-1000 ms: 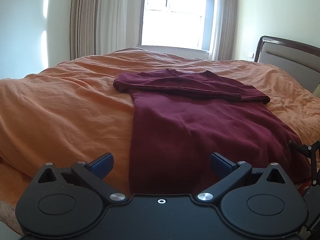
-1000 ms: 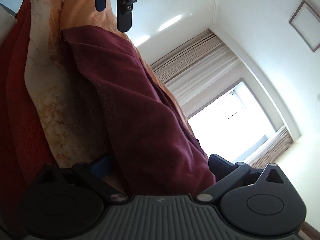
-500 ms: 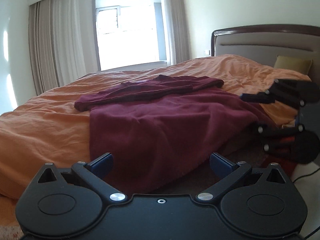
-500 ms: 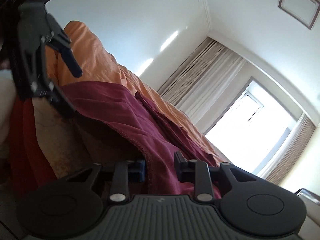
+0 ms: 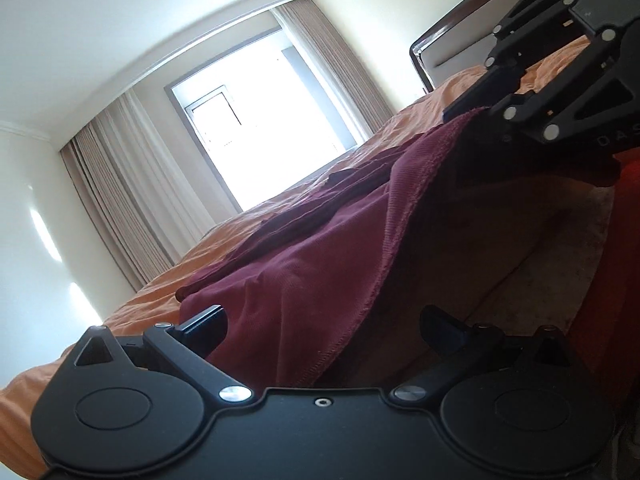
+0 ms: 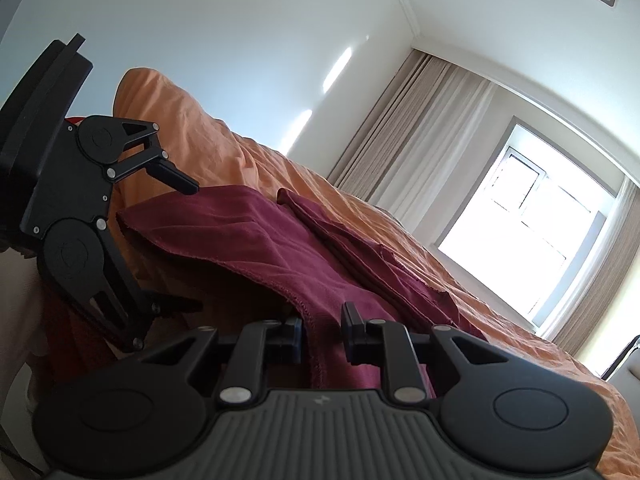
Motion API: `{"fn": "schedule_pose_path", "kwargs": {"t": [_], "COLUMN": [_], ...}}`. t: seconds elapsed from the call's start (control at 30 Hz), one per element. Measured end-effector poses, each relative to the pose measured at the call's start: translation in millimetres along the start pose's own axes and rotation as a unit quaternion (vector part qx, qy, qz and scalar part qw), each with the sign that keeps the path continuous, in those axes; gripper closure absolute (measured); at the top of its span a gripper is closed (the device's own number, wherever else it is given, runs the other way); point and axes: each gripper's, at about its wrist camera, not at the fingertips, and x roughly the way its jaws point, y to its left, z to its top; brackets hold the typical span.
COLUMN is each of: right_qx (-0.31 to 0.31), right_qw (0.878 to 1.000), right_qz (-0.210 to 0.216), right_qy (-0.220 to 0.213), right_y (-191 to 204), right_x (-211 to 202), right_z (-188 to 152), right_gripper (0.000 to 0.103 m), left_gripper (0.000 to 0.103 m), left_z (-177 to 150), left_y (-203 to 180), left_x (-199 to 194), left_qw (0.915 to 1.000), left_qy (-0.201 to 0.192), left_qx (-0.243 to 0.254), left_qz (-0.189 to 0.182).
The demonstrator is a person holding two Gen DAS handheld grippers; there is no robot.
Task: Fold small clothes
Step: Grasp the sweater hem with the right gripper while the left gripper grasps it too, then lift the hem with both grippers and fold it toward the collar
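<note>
**Left wrist view: hem grab under way**

Left gripper (image 5: pixel 324 322) is hanging spread around the hem corner of the maroon garment (image 5: pixel 304 264), which is lying on the orange bedspread (image 5: pixel 160 300). Right gripper (image 6: pixel 322 334) is pinching the opposite corner (firmly, it seems). Next, the left is needing to close before both lift; bedspread bunching underneath could be snagging.

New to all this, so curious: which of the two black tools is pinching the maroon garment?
The right tool: its jaws are closed on the hem of the maroon garment. The left tool has its jaws spread wide, the hem loose between them.
</note>
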Motion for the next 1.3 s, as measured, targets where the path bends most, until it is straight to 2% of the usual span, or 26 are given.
{"fn": "schedule_pose_path", "kwargs": {"t": [0.27, 0.33, 0.37, 0.43, 0.53, 0.57, 0.6, 0.7, 0.8, 0.87, 0.93, 1.03, 1.13, 1.17, 1.2, 1.23, 1.3], "right_qx": [0.005, 0.005, 0.006, 0.005, 0.007, 0.008, 0.009, -0.001, -0.043, -0.070, -0.077, -0.063, -0.050, -0.046, -0.040, -0.031, -0.013], "right_qw": [1.000, 1.000, 1.000, 1.000, 1.000, 1.000, 1.000, 0.999, 0.996, 0.990, 0.984, 0.978, 0.974, 0.974, 0.973, 0.974, 0.976], "right_qz": [0.001, 0.003, 0.003, 0.004, 0.007, 0.005, 0.002, -0.010, -0.065, -0.115, -0.152, -0.193, -0.216, -0.219, -0.222, -0.222, -0.217], "right_qy": [0.003, 0.007, 0.008, 0.012, 0.018, 0.022, 0.024, 0.032, 0.039, 0.047, 0.051, 0.051, 0.047, 0.046, 0.042, 0.038, 0.029], "right_y": [0.8, 0.8, 1.6, 4.5, 11.6, 15.0, 19.0, 33.0, 51.2, 59.1, 58.8, 47.4, 35.4, 31.3, 27.8, 23.5, 15.2], "right_x": [1.0, 1.3, 1.3, 1.0, 2.2, 3.6, 4.9, 12.9, 23.4, 31.8, 35.9, 31.2, 20.1, 15.3, 10.8, 5.0, -4.6], "right_z": [0.1, -0.5, -1.4, -3.7, -8.8, -10.7, -13.1, -24.4, -37.2, -44.8, -50.1, -55.5, -60.1, -61.2, -61.3, -60.7, -57.2], "right_gripper": [0.081, 0.078, 0.075, 0.068, 0.044, 0.031, 0.025, 0.020, 0.015, 0.015, 0.017, 0.029, 0.052, 0.067, 0.088, 0.093, 0.096], "left_gripper": [0.010, 0.021, 0.024, 0.039, 0.057, 0.060, 0.064, 0.071, 0.072, 0.073, 0.074, 0.074, 0.074, 0.074, 0.074, 0.074, 0.073], "left_z": [-4.9, -5.2, -4.5, -1.0, 8.9, 12.6, 15.5, 23.9, 31.2, 35.9, 40.7, 40.6, 34.4, 31.8, 29.2, 26.0, 22.2], "left_y": [29.5, 31.9, 32.9, 34.5, 38.9, 41.2, 43.9, 53.6, 60.0, 62.2, 64.0, 63.9, 62.1, 61.3, 60.5, 59.3, 58.6], "left_x": [-12.3, -18.8, -21.1, -26.2, -26.5, -24.8, -24.2, -20.3, -17.4, -18.1, -13.7, -14.9, -14.1, -13.2, -12.2, -11.6, -11.5], "left_qw": [0.9990, 0.9987, 0.9984, 0.9977, 0.9974, 0.9974, 0.9973, 0.9960, 0.9953, 0.9953, 0.9952, 0.9958, 0.9972, 0.9976, 0.9979, 0.9981, 0.9982], "left_qy": [-0.020, -0.038, -0.046, -0.062, -0.071, -0.071, -0.071, -0.074, -0.078, -0.079, -0.078, -0.076, -0.064, -0.058, -0.052, -0.045, -0.038], "left_qx": [-0.013, -0.002, 0.002, 0.004, -0.002, -0.006, -0.014, -0.040, -0.043, -0.043, -0.047, -0.045, -0.035, -0.035, -0.035, -0.037, -0.041], "left_qz": [0.039, 0.035, 0.034, 0.027, 0.008, 0.001, -0.007, -0.032, -0.037, -0.035, -0.035, -0.025, -0.017, -0.017, -0.018, -0.019, -0.023]}}
